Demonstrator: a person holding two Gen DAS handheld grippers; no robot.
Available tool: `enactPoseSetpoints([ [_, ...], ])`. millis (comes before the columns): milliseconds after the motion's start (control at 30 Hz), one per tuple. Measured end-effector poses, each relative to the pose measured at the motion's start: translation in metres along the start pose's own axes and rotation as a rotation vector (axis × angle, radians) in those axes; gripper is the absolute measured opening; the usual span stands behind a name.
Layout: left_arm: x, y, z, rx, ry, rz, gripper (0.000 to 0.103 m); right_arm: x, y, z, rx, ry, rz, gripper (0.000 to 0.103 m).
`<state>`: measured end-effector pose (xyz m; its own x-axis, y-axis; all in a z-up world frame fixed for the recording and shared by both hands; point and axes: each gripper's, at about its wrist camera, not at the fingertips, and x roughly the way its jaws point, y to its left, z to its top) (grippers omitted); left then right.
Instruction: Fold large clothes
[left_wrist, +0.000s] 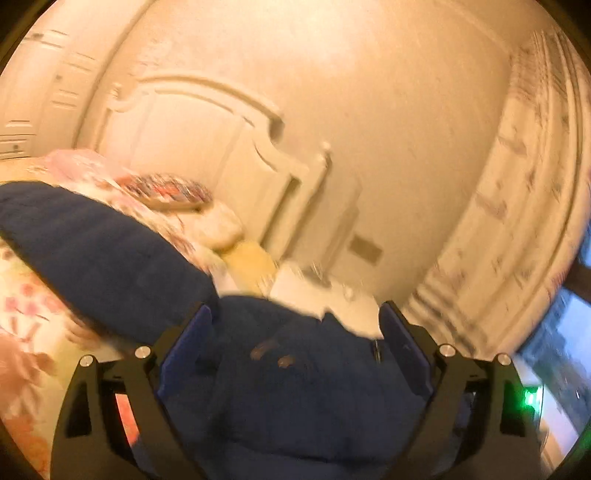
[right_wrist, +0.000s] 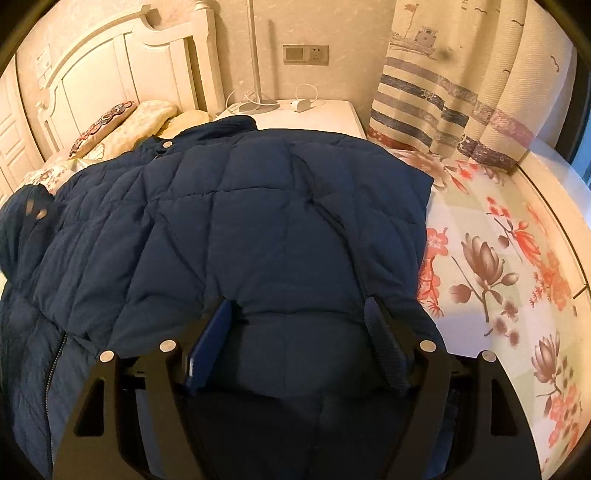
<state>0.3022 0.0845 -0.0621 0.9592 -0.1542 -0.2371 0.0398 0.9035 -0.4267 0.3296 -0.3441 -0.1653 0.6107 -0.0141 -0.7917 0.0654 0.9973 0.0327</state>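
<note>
Bed (right_wrist: 498, 206), floral cover; navy quilted jacket (right_wrist: 236, 206) fills frame centre, one side apparently folded over, more folds left. Right gripper (right_wrist: 299, 332): jaws wide, straddling hem. Left gripper (left_wrist: 295, 354): jaws wide around bunched fabric

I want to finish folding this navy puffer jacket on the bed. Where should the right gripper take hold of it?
Probably the near edge of the navy puffer jacket, where the right gripper already straddles a raised quilted fold. Come in low from the near side, over the floral bedsheet; the padding is thick, so the fingers need wide opening.
</note>
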Motion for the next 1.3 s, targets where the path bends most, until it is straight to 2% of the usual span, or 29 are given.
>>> enactPoseSetpoints([
  [33,-0.001,-0.004,0.004,0.003,-0.001,0.001,0.092,0.001,-0.001,0.001,-0.001,0.002,0.000,0.074],
  [100,0.010,-0.029,0.008,0.096,0.056,0.015,0.095,0.001,0.001,0.001,-0.007,0.007,-0.005,0.074],
  [133,0.024,-0.048,0.004,0.196,0.118,0.074,0.098,0.002,0.001,0.001,-0.010,0.010,-0.007,0.075],
  [200,0.053,-0.073,-0.012,0.371,0.233,0.174,0.098,0.002,0.001,0.001,-0.012,0.010,-0.009,0.075],
  [233,0.067,-0.080,-0.025,0.429,0.281,0.200,0.098,0.002,0.001,0.001,-0.010,0.010,-0.007,0.075],
  [267,0.086,-0.081,-0.040,0.455,0.353,0.222,0.098,0.002,0.001,0.001,-0.010,0.010,-0.006,0.075],
  [367,0.127,-0.060,-0.079,0.428,0.584,0.246,0.098,0.002,0.001,0.002,-0.012,0.014,0.003,0.077],
  [400,0.133,-0.055,-0.090,0.446,0.626,0.256,0.098,0.002,0.001,0.002,-0.015,0.019,0.021,0.081],
  [500,0.128,-0.058,-0.091,0.478,0.610,0.240,0.100,-0.001,-0.006,0.007,-0.040,0.045,0.096,0.080],
  [533,0.129,-0.058,-0.093,0.483,0.612,0.241,0.100,-0.006,-0.012,0.011,-0.029,0.029,0.107,0.072],
  [633,0.127,-0.055,-0.092,0.476,0.613,0.236,0.101,-0.030,-0.054,0.034,0.159,-0.115,0.120,0.063],
  [700,0.127,-0.055,-0.091,0.467,0.618,0.230,0.101,-0.034,-0.067,0.048,0.226,-0.142,0.109,0.063],
  [733,0.126,-0.055,-0.090,0.465,0.617,0.228,0.101,-0.032,-0.065,0.056,0.215,-0.139,0.113,0.063],
  [900,0.129,-0.055,-0.087,0.451,0.616,0.217,0.101,0.003,-0.009,0.089,-0.005,-0.084,0.068,0.063],
  [967,0.128,-0.054,-0.086,0.441,0.614,0.209,0.101,0.025,0.010,0.092,-0.069,-0.028,0.036,0.063],
  [1033,0.128,-0.053,-0.085,0.433,0.612,0.201,0.101,0.060,0.024,0.086,-0.148,0.087,-0.032,0.067],
  [1067,0.128,-0.053,-0.085,0.432,0.611,0.200,0.101,0.062,0.025,0.085,-0.153,0.074,-0.041,0.067],
  [1133,0.127,-0.053,-0.085,0.427,0.609,0.195,0.101,0.058,0.019,0.091,-0.123,0.099,-0.029,0.065],
  [1167,0.127,-0.053,-0.085,0.425,0.609,0.193,0.101,0.053,0.014,0.096,-0.101,0.079,-0.029,0.065],
  [1233,0.128,-0.052,-0.084,0.421,0.610,0.190,0.101,0.037,-0.009,0.108,-0.003,-0.016,-0.071,0.066],
  [1300,0.128,-0.052,-0.084,0.421,0.611,0.190,0.101,0.040,-0.040,0.114,0.138,-0.023,-0.065,0.066],
])
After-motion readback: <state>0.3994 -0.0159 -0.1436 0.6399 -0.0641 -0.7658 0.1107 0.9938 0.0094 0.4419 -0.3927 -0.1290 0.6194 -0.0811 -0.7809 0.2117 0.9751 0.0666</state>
